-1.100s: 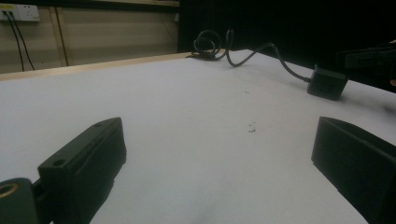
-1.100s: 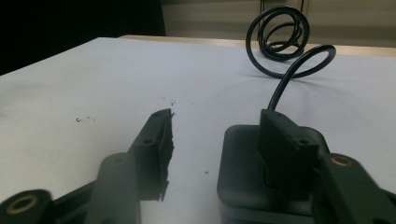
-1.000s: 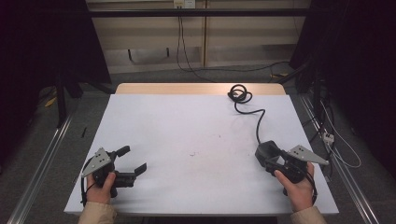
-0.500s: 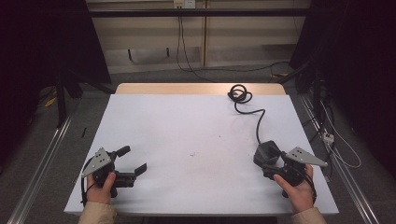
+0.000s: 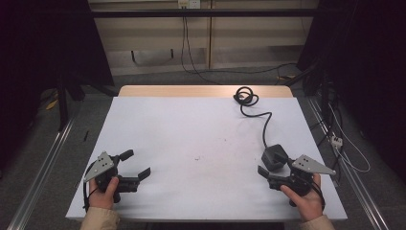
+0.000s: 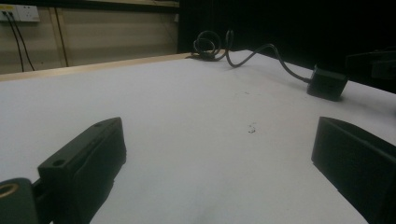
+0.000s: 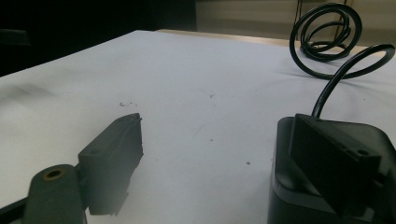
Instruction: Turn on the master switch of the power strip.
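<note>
Right claw (image 5: 266,175) open, just beside adapter (image 5: 275,156).

your right gripper (image 7: 233,154) has just been opening; its jaws stand wide over the white table (image 7: 196,79). the right jaw sits against the black adapter (image 7: 285,186), perhaps touching it. its cable (image 7: 336,79) runs to a coil (image 7: 327,37) near the far edge.

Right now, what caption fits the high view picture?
Two hand-held grippers on a white table: left gripper open, right gripper open beside a black adapter with coiled cable.
</note>
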